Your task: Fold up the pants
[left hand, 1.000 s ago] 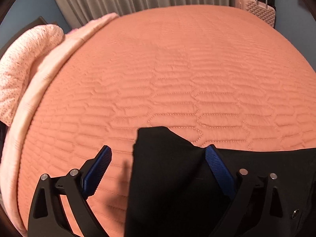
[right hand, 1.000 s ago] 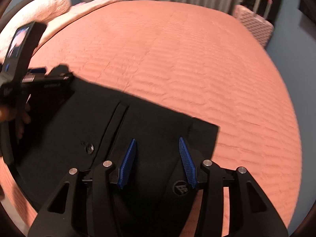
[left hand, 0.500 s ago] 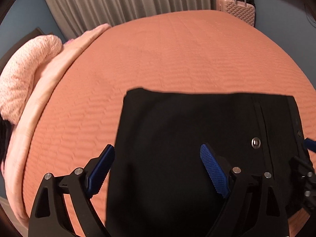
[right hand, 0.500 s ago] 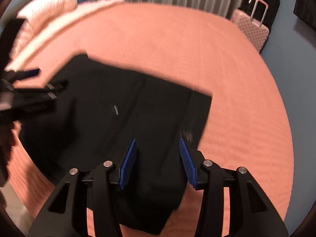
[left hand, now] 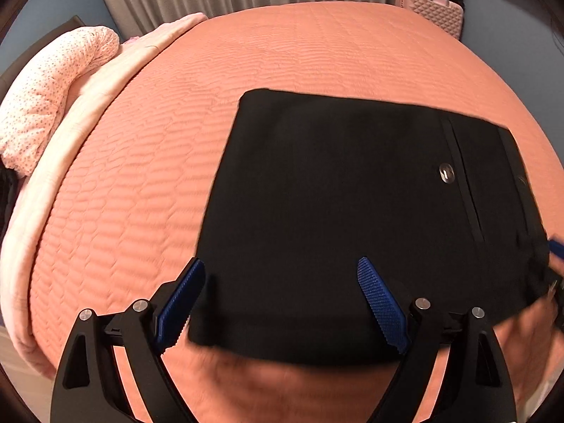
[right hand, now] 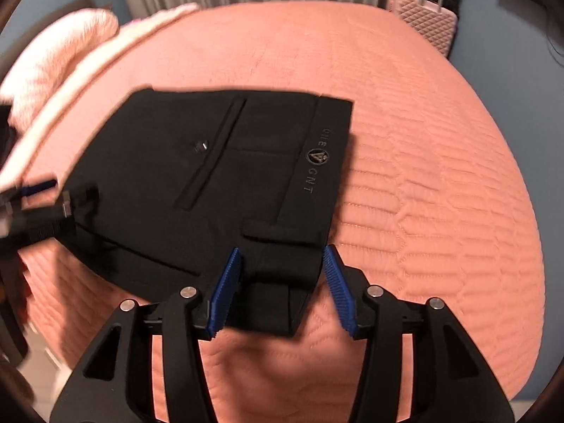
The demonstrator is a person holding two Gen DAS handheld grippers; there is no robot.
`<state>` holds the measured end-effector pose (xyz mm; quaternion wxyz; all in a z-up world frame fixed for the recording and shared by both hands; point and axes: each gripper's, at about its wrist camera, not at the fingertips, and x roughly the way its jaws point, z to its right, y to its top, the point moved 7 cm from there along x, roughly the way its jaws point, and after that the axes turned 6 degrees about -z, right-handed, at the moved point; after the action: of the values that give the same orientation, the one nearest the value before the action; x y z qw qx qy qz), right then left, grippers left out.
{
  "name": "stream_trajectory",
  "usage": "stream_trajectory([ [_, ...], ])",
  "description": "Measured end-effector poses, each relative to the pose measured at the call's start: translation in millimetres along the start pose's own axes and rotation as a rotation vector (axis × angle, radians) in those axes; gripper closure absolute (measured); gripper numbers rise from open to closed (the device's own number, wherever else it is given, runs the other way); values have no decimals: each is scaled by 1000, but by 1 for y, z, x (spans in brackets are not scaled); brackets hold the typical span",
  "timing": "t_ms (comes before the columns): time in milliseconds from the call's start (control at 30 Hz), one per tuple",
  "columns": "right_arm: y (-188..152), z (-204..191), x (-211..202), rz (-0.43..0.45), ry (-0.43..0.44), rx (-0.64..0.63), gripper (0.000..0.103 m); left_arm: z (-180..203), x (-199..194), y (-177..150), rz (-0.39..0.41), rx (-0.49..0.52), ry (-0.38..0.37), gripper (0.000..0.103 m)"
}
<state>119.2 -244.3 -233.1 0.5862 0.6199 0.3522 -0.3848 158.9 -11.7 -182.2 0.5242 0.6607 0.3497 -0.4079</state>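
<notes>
Pants (left hand: 345, 211), black and folded into a flat rectangle, lie on the orange quilted bedspread (left hand: 317, 46). At nine o'clock sits a pink speckled pillow (left hand: 53, 91). Left gripper (left hand: 282, 303) spreads wide above the near hem, gripping nothing; right gripper (right hand: 282, 289) gapes wide over the waistband corner, whose near edge is blurred. At one o'clock, a pink suitcase (right hand: 423, 17), top cut off.
</notes>
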Motion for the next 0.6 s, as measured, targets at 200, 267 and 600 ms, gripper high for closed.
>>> stream_trajectory([
  [200, -6, -2, -24, 18, 10, -1, 54, -1, -34, -20, 59, 43, -5, 15],
  [267, -2, -21, -20, 19, 52, -28, 55, 14, -32, -9, 72, 71, -28, 15],
  [600, 17, -14, -1, -15, -35, -109, 51, -29, -7, 39, 68, 11, -82, 17],
])
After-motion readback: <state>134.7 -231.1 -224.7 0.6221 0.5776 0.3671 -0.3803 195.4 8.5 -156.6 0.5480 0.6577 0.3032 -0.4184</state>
